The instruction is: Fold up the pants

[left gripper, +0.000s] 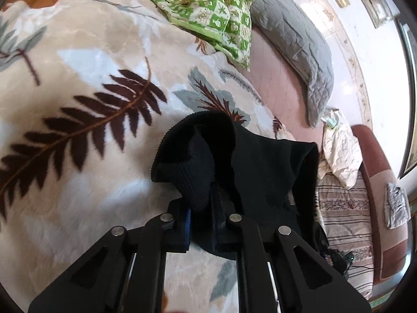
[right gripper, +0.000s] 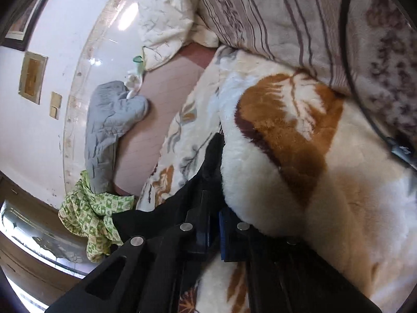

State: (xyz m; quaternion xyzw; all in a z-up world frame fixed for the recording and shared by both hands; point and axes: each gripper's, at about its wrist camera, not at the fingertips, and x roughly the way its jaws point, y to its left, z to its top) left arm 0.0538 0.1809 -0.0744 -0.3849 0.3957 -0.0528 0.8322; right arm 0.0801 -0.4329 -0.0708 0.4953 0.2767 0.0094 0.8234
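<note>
Blanket (left gripper: 78, 104) with a fern print spreads wide and bare to the left of the left gripper (left gripper: 200, 208), running up to a green patterned cloth (left gripper: 208, 7) at its far edge. Black pants (left gripper: 247, 161) bunch directly over that claw, whose fingers pinch a knit fold. Only the right wrist view shows the right gripper (right gripper: 213, 224) nipping the pants (right gripper: 206, 172) against a raised blanket (right gripper: 325, 182) fold, beneath a striped cover (right gripper: 286, 13).
</note>
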